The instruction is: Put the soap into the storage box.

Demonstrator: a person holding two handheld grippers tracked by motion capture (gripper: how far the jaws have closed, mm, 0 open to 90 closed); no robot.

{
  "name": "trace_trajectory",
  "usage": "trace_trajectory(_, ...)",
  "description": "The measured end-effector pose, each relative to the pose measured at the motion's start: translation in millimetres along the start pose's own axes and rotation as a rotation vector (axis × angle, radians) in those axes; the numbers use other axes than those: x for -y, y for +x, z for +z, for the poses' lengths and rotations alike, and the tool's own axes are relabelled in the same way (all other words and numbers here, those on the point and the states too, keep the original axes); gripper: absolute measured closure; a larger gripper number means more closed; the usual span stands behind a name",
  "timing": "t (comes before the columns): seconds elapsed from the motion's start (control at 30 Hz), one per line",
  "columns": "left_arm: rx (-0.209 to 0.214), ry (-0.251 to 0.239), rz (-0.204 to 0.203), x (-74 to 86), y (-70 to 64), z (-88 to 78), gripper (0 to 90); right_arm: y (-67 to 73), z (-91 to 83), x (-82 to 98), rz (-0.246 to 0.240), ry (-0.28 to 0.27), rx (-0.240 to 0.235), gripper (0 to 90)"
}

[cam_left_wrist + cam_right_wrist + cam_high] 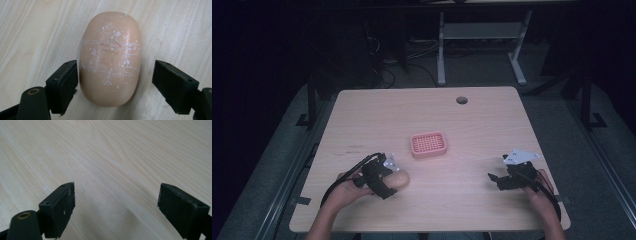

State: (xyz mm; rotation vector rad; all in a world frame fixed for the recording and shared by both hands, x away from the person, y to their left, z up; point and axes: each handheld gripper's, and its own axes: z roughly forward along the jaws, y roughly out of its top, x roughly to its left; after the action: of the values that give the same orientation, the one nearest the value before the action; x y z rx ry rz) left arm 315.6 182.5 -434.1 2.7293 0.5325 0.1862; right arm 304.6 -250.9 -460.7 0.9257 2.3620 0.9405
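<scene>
Soap (pixel 110 63) lies between the spread fingers (pixel 65 86) of the left gripper (pixel 384 180) near the tabletop's (pixel 482 120) front-left corner, its long axis running along them, one pad touching, the other apart. Right gripper (pixel 501 179) hovers spread, empty. Pink dish (pixel 428 144) at mid-tabletop holds nothing.

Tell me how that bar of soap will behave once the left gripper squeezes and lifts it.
The soap looks smooth and rounded, so it may slip between the open jaws of the left gripper. It appears solid, probably stiff. Its scratched, flaky surface suggests that hard pressure could mark it.
</scene>
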Motion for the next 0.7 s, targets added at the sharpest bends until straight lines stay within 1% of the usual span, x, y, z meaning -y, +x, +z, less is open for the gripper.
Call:
trace_trajectory(0.17,0.002,0.016,0.005,-3.1,2.8,2.3,20.9,-0.3,-0.2,0.1,0.002,0.0,-0.001,13.9)
trace_trajectory(0.37,0.013,0.019,-0.006,-5.3,4.6,3.8,22.0,-0.3,0.0,0.2,0.001,-0.001,-0.003,13.9)
trace_trajectory(0.43,0.013,0.022,0.0,-6.6,5.5,4.2,22.4,-0.2,0.0,0.2,0.001,-0.001,-0.003,13.9)
trace_trajectory(0.57,0.031,0.024,-0.01,-6.8,8.3,7.2,22.8,-0.8,-0.3,0.5,-0.001,-0.001,-0.002,13.8)
trace_trajectory(0.63,0.035,0.027,-0.017,-6.9,9.6,8.7,22.7,-1.5,-0.1,0.7,-0.01,0.001,-0.001,13.9)
trace_trajectory(0.7,0.041,0.025,-0.015,-7.5,9.8,9.1,22.7,-1.6,0.1,0.7,-0.011,0.001,-0.001,13.9)
